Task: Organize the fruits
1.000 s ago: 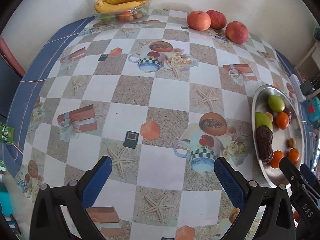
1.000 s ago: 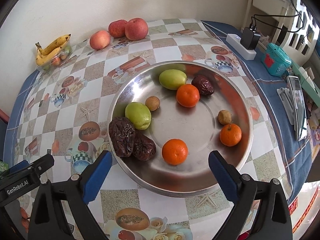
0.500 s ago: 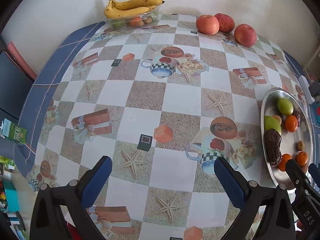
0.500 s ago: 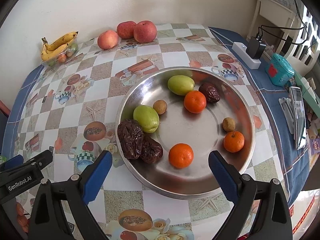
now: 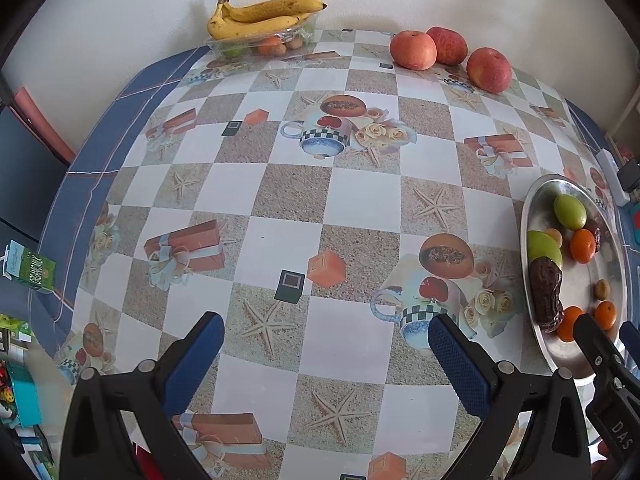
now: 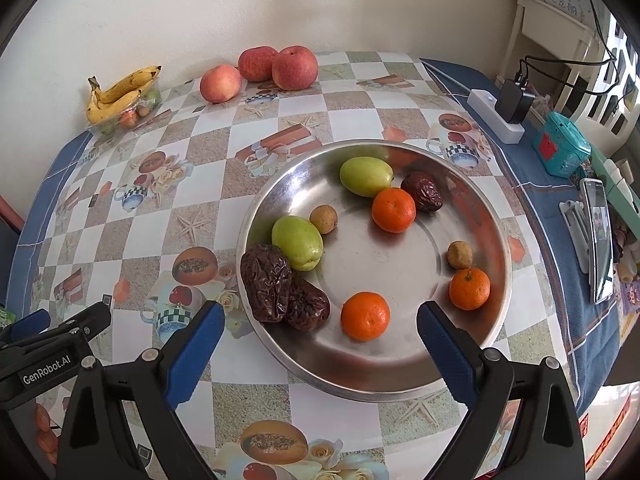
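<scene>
Both grippers, right gripper (image 6: 320, 336) and left gripper (image 5: 326, 344), hung spread and empty, right poised over the steel dish (image 6: 472, 200) for picking.

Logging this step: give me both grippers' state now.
Left gripper: open, holding nothing.
Right gripper: open, holding nothing.

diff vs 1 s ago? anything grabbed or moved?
Nothing grabbed or let go. Both grippers drew back and up: the bananas and the metal plate sit lower in frame. The left gripper and right gripper stay open and empty. All fruit kept its place.
</scene>
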### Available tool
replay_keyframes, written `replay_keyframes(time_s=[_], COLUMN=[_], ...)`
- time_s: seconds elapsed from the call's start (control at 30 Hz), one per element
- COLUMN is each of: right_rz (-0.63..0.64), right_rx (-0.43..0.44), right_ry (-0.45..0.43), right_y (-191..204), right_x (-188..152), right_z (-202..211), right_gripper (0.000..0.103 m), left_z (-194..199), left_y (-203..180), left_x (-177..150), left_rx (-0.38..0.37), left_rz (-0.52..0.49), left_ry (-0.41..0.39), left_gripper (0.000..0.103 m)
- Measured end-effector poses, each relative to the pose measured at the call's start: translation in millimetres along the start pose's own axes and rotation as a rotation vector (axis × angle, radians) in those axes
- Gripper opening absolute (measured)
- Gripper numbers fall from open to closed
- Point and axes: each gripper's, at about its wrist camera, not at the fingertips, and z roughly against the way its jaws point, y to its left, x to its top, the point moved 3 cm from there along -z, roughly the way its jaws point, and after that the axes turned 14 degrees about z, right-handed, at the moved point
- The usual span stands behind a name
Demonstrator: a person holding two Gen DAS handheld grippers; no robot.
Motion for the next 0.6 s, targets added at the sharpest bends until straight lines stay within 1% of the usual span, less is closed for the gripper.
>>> replay_keyframes(time_s=[0.13, 0.3, 0.6], right_rz=[0.009, 0.014, -0.001], right_rx=[-0.002, -0.001, 0.001], right_ry=[-0.005, -0.005, -0.009], right_y=[1.6, 2.4, -0.8], right_x=[1.3, 1.4, 1.0], right_z=[0.9, 1.0, 1.5], right_gripper=[0.097, 0.097, 0.097], left_z=[0.6, 1.5, 1.6], left_y=[-1.2, -3.3, -1.3], left_x=[-0.2, -1.5, -1.3], left_rx=[-0.003, 0.011, 0.013], left_rz=[-0.004, -0.021, -0.017], left_ry=[0.004, -0.003, -0.003], left_gripper=[0.103, 0.103, 0.103])
